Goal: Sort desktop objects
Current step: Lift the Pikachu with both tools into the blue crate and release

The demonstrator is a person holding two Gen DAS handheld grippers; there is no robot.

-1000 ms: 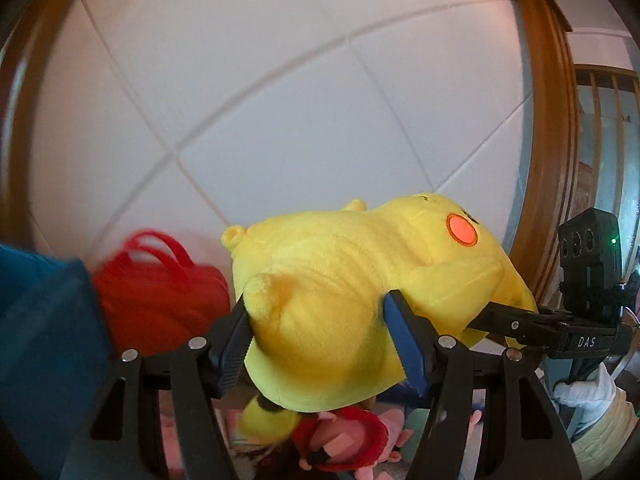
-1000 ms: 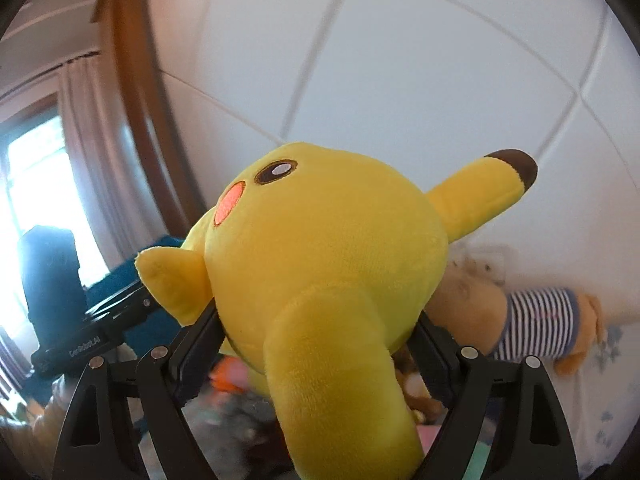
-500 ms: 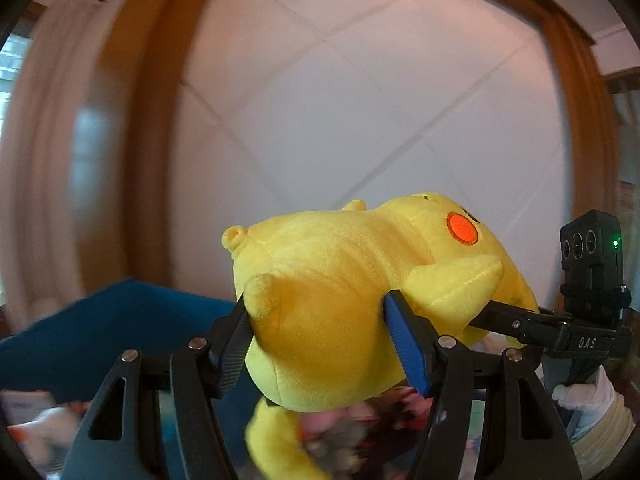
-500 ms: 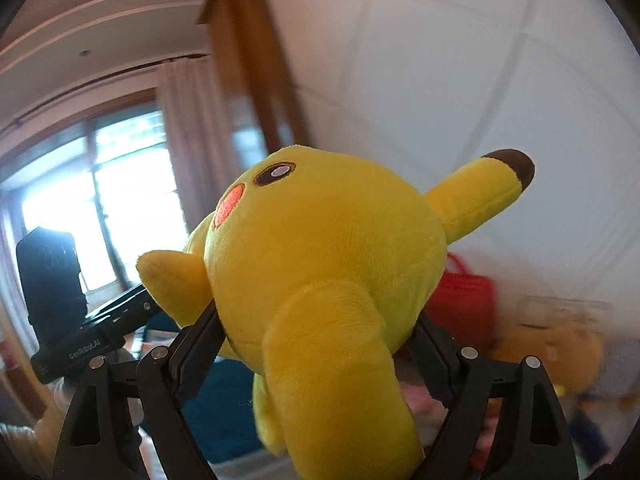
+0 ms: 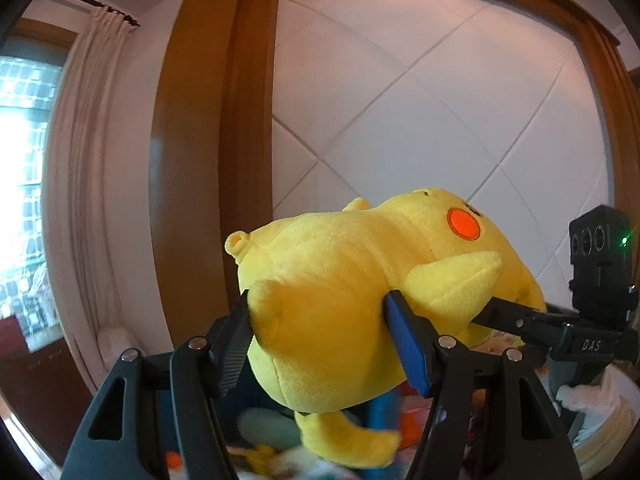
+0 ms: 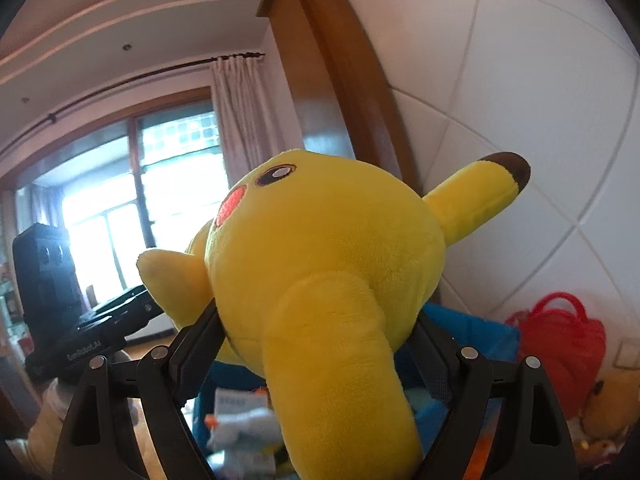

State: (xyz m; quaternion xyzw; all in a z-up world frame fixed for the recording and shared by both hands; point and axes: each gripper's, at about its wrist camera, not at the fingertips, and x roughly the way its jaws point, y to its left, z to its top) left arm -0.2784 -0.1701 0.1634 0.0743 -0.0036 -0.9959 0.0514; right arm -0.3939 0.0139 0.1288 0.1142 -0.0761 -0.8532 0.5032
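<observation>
My left tongs [image 5: 320,336] clamp the lower body of the yellow plush toy [image 5: 360,280], one black pad against its flank, one blue pad [image 5: 404,344] pressed in under its arm. My right tongs [image 6: 316,344] grip the same yellow plush toy [image 6: 328,248] at the head, pads sunk into the fabric on both sides, one ear [image 6: 480,196] pointing up to the right. The toy hangs sideways in the air between both tongs, in front of a white quilted wall panel [image 5: 440,120] and a wooden frame [image 5: 200,160]. Below lies a blurred heap of toys; a red bag [image 6: 560,332] sits lower right. A curtain [image 6: 244,112] flanks the window [image 6: 120,200].
</observation>
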